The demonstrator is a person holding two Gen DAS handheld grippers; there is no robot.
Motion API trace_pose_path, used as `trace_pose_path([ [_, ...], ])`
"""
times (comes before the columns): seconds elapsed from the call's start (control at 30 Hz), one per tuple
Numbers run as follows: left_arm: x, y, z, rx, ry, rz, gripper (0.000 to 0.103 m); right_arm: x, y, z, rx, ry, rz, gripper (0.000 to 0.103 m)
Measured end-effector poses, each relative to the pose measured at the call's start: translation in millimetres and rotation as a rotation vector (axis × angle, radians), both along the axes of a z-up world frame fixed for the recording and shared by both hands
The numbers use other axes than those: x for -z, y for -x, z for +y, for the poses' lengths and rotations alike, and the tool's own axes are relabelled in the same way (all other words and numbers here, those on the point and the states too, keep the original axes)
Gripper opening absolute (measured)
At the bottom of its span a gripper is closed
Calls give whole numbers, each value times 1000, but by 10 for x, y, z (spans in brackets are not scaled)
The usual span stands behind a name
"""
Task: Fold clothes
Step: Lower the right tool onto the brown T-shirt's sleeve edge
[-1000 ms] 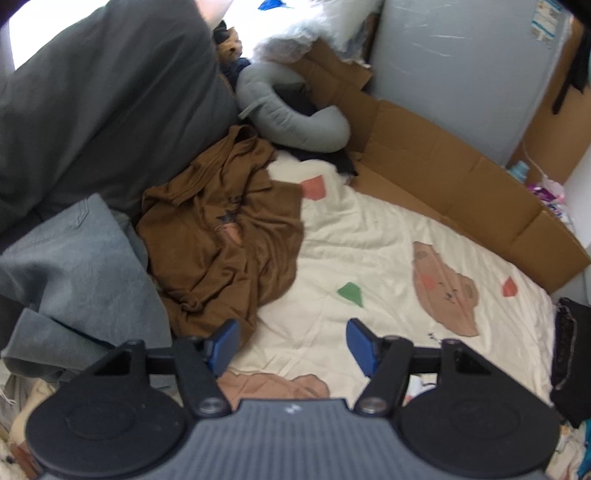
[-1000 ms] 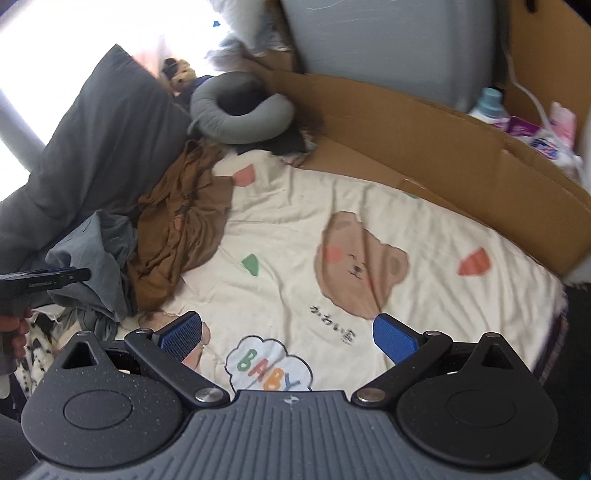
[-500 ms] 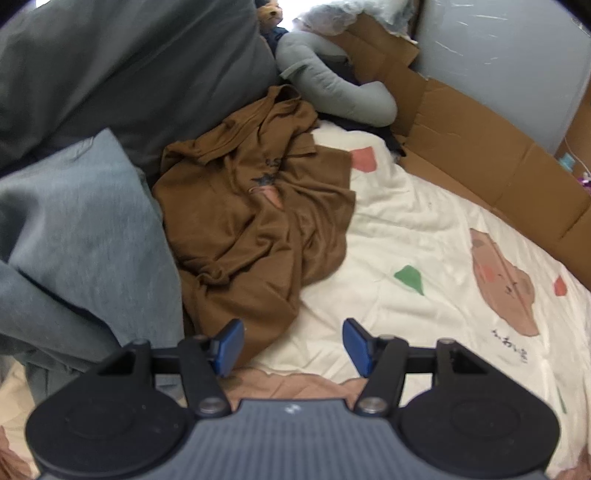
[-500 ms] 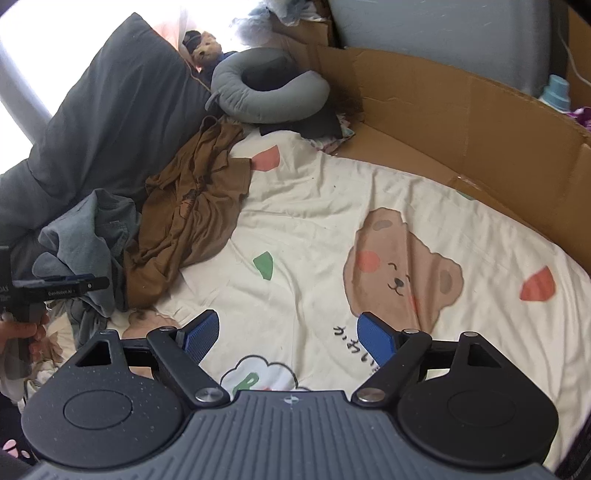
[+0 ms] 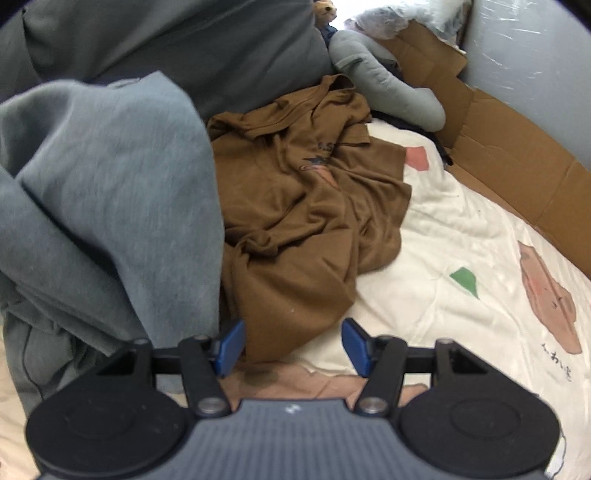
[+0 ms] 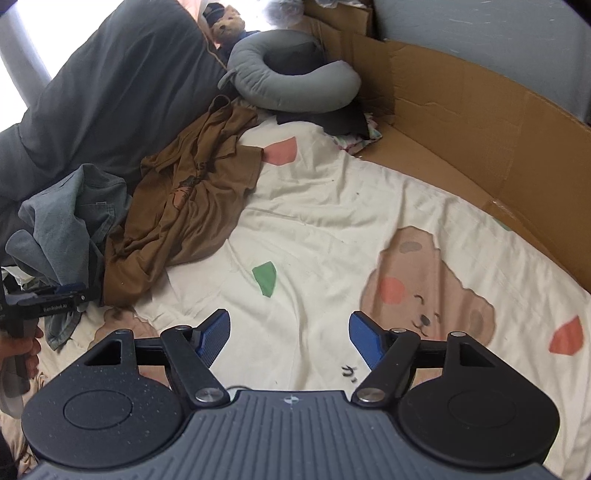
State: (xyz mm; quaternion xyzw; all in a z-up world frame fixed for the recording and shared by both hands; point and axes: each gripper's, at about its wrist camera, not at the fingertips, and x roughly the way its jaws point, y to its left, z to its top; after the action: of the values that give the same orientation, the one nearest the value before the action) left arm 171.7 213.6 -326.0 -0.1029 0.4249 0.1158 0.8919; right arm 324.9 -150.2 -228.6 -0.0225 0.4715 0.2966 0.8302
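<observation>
The brown shirt (image 5: 310, 221) lay crumpled along the bed's left edge beside grey clothes (image 5: 107, 206), both the left gripper (image 5: 291, 345) and the right gripper (image 6: 290, 338) had jaws open and empty, so pinching its near hem cleanly looked wisest.

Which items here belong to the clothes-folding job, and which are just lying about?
Part of the job:
brown shirt, crumpled, unfolded
grey garment, heaped beside it
left gripper, open at the brown shirt's hem
right gripper, open over the bear blanket

Just lying about:
grey neck pillow
teddy bear
cardboard
dark duvet
</observation>
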Motion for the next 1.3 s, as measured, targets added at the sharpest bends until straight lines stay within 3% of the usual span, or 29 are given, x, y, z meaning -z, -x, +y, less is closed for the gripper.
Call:
trace_pose_path([
  [0.17,165,18,70,-82,60,-33,61,157,-122,267,-21,3,-16,73],
  [0.53,465,-21,-18,-125,-30,-54,61,529,-375,766,31,-58,-53,69],
  [0.93,621,-4,2,-124,-46,-60,61,911,-697,1337,13,-107,-38,66],
  [1.3,691,-35,56,-112,-46,-78,46,1329,-976,1860,-25,-122,7,66],
])
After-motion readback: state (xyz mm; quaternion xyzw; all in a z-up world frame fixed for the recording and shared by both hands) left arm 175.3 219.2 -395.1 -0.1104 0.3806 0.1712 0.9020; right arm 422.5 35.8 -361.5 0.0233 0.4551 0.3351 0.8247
